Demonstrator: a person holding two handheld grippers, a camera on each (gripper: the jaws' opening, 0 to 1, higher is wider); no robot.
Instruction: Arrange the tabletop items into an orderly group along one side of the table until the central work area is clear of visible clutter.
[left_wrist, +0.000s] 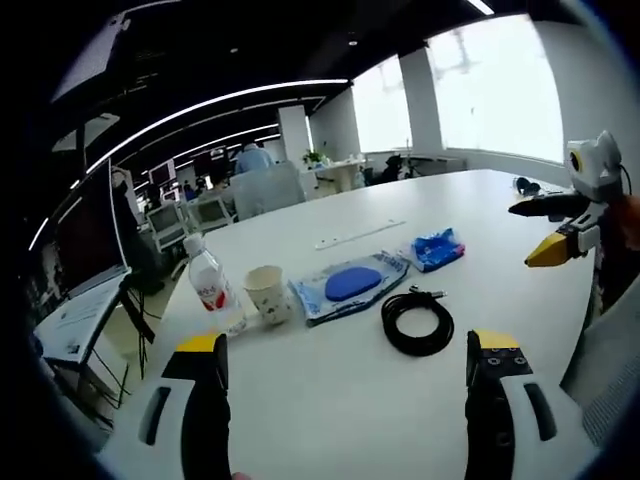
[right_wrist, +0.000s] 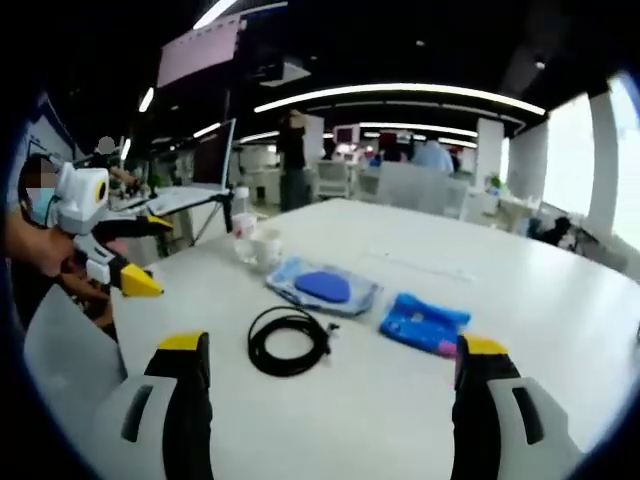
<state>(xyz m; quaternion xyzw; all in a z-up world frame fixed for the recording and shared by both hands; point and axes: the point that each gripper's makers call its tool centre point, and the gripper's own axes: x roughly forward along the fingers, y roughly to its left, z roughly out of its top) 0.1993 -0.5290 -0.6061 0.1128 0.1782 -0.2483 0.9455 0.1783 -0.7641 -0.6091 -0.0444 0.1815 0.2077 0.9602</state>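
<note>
On the white desk (left_wrist: 330, 390), beyond both my tongs, the items lie in a loose row across the middle: largest is the clear pouch with a blue oval inside (left_wrist: 350, 285), touching the paper cup (left_wrist: 268, 292) on its one side, with the water bottle (left_wrist: 208, 280) just past the cup towards the desk's office-side edge. The blue packet (left_wrist: 436, 248) lies near the pouch's other end. The coiled black cable (left_wrist: 416, 320) lies nearest me, between my left tongs (left_wrist: 357, 355), spread and empty, and the pouch. My right tongs (right_wrist: 328, 352) are spread too, holding nothing. Bare desk runs wide towards the window-side edge.
</note>
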